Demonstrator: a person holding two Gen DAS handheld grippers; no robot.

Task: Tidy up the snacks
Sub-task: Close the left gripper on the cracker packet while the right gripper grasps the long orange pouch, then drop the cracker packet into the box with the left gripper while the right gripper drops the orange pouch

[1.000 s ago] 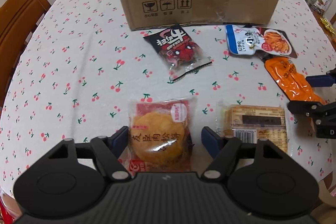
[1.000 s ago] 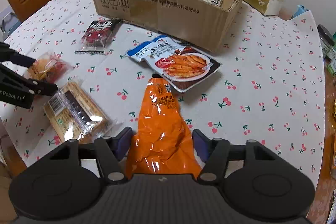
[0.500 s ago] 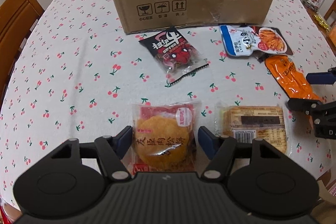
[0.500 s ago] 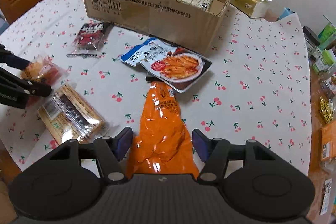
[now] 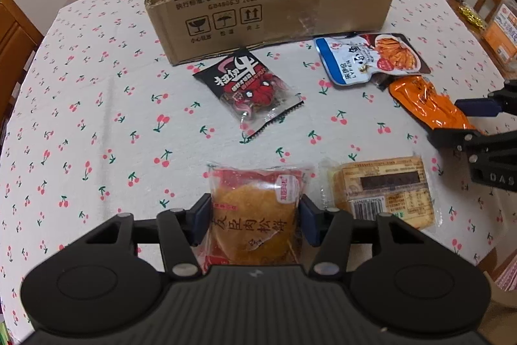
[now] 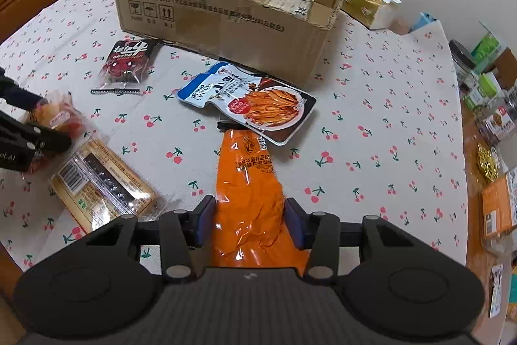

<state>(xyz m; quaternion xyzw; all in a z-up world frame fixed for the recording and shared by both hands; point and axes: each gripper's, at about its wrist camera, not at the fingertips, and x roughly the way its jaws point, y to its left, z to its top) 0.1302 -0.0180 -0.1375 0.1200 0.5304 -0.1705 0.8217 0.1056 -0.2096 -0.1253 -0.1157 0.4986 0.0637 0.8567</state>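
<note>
Both sets of jaws narrower than a second ago. Left gripper (image 5: pixel 255 220) closing, pads touching the pastry packet (image 5: pixel 255 215) on the table (image 5: pixel 97 118). Right gripper (image 6: pixel 249 223) clamped on orange pouch (image 6: pixel 248 202). Cardboard box (image 5: pixel 274 12) beyond.

I see a matt corrugated cardboard box (image 5: pixel 274 8) on a cherry-print cloth tablecloth (image 5: pixel 97 105), beside my glossy, crinkled orange plastic packet (image 6: pixel 248 199).
</note>
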